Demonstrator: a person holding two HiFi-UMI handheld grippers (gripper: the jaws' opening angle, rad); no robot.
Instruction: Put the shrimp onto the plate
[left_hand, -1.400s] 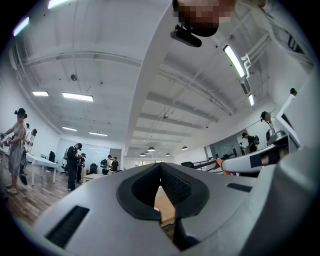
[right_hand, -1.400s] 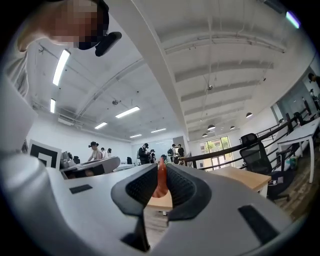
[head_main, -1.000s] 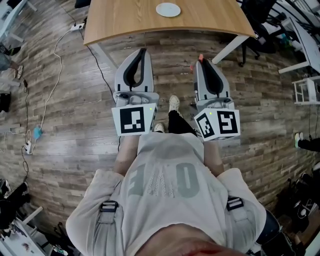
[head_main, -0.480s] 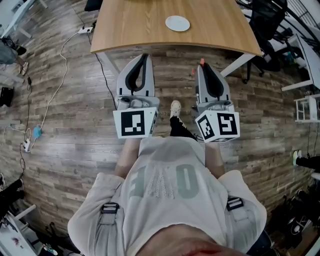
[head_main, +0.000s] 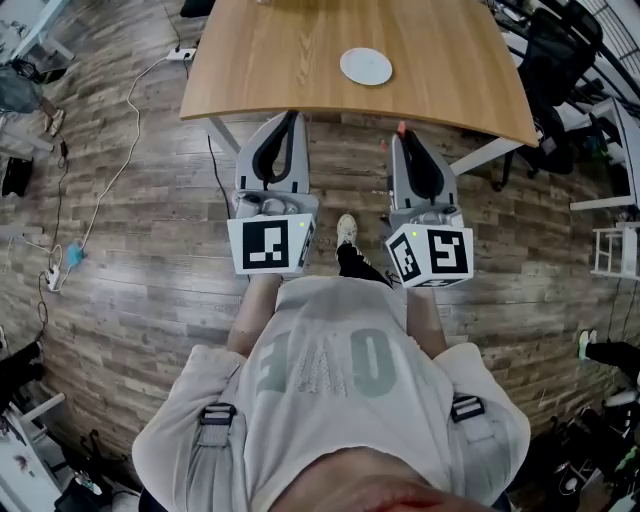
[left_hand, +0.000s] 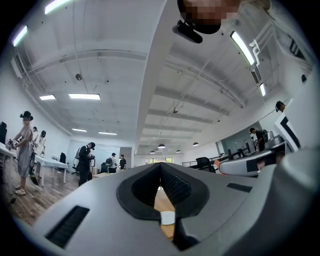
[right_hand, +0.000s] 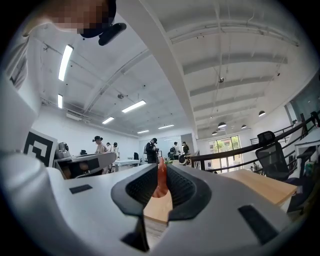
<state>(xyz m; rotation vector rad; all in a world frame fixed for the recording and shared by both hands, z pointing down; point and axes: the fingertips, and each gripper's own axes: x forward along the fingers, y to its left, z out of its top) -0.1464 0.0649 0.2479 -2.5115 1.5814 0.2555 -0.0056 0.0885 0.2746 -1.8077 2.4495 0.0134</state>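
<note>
Head view shows plate (head_main: 365, 66) on wooden table (head_main: 280, 60), plank floor (head_main: 150, 260).

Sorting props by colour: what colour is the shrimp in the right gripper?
Orange-red shrimp, clearest in the right gripper view.

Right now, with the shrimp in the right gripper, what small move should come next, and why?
Probably carry the right gripper forward over the wooden table toward the white plate. Its jaws are clamped on the shrimp, but the tip is only about at the table's near edge, and the plate lies further in, slightly to its left.
</note>
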